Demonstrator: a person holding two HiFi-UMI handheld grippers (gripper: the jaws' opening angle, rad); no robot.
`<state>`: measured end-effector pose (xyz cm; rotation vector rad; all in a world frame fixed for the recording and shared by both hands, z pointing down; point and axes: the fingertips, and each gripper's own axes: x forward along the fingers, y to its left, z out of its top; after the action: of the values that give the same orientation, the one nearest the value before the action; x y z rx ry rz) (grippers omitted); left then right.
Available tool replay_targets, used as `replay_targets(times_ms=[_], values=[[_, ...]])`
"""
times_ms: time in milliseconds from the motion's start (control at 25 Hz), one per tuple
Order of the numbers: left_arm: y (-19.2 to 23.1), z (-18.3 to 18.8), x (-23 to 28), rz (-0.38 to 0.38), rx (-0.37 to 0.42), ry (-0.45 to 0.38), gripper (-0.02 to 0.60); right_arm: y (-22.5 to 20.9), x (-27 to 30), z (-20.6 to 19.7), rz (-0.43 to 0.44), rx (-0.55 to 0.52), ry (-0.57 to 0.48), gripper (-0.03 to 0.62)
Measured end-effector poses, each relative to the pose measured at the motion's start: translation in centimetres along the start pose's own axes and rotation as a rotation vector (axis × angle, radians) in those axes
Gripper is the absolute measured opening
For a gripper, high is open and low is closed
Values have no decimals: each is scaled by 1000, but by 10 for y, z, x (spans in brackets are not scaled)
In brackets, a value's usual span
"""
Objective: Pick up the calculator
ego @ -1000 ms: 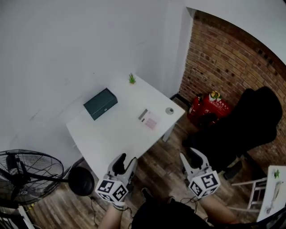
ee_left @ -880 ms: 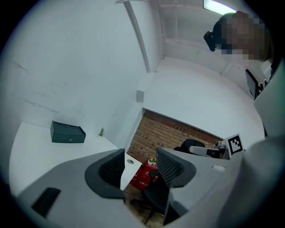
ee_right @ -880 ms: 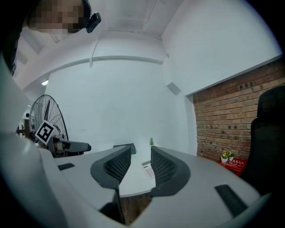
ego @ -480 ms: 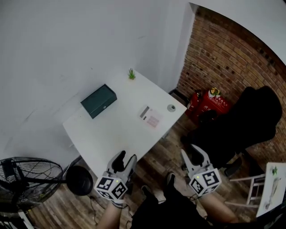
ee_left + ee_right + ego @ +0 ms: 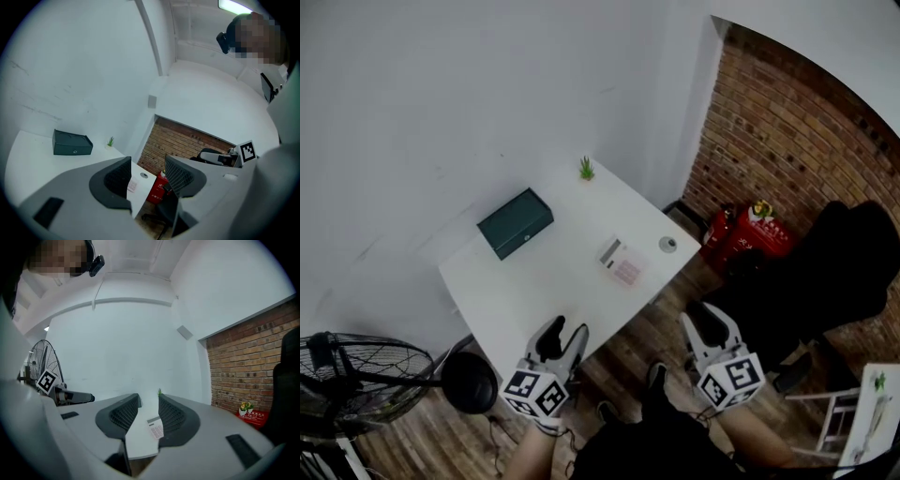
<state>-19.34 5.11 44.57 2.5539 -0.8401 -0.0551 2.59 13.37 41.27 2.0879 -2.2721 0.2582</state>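
A pink and white calculator lies on the white table, near its right side; it also shows between the jaws in the right gripper view as the calculator. My left gripper hangs open off the table's near edge, nothing between its jaws. My right gripper is open too, over the wooden floor to the right of the table, well short of the calculator. In the left gripper view the left gripper frames the table corner and a bit of the calculator.
A dark green box lies at the table's back left, a tiny green plant at the far corner, a small round object near the right edge. A fan stands left, a black chair and red extinguishers right, beside a brick wall.
The head view has shifted slightly, so the table sits a bit further right and higher. Both grippers keep the same pose, open and off the table.
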Motion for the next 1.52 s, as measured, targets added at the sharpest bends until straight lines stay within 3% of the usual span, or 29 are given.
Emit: replay_targets(times_ms=[800, 1200, 1520], values=[[-9, -10, 150, 210, 47, 75, 212, -127, 119, 3, 242, 15, 31, 140], [14, -22, 173, 281, 17, 103, 212, -141, 157, -8, 319, 29, 71, 133], [63, -29, 194, 229, -29, 176, 212, -127, 201, -11, 302, 1, 102, 132]])
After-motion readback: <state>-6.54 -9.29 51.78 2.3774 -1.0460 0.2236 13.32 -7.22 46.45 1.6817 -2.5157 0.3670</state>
